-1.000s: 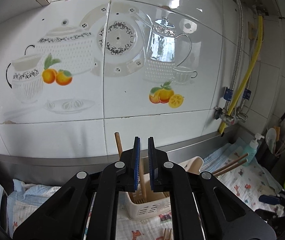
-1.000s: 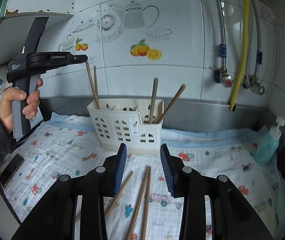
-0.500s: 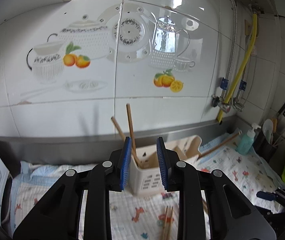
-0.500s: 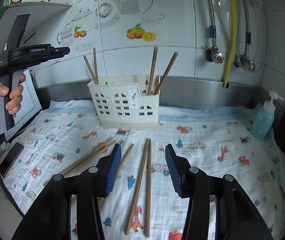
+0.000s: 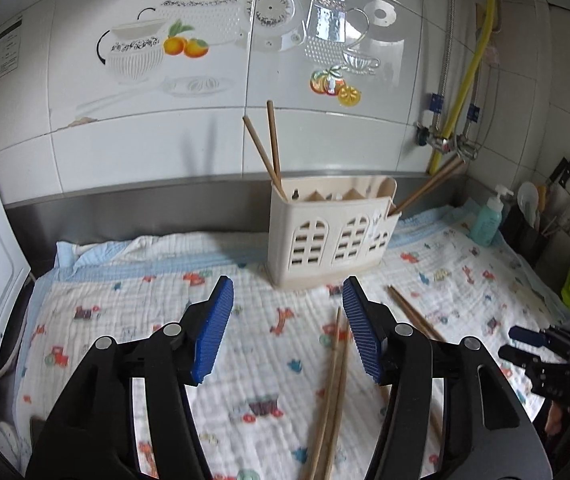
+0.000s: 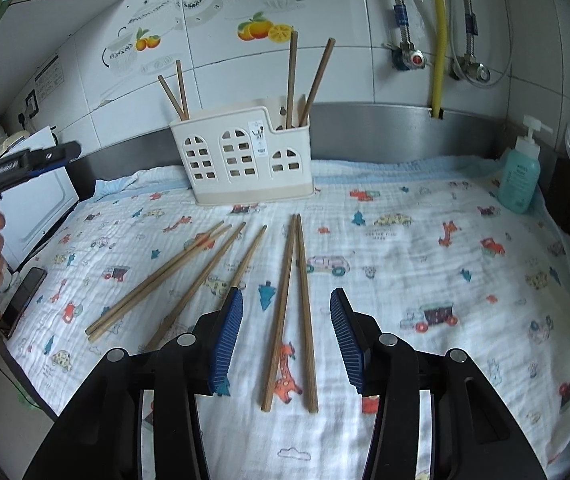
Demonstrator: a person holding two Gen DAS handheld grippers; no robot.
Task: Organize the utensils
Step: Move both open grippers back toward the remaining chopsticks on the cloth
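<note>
While both tools hang empty, the next pick is best planned from the loose sticks.
Right hand-held gripper (image 6: 285, 336): spread wide, holding nothing, low centre of its frame, straddling the nearest pair of chopsticks (image 6: 293, 304).
Left hand-held gripper (image 5: 285, 332): spread, empty, above the patterned cloth (image 5: 125, 320).
Holder (image 6: 245, 160): upper centre, four sticks standing inside.
Advice: lower the right jaws squarely over the pair's middle, close on both together, then lift level.

Cream utensil holder (image 6: 245, 164), brown chopsticks (image 6: 291, 300), white cloth (image 6: 425, 264) with cartoon vehicles and animals, teal soap bottle (image 6: 519, 176).
</note>
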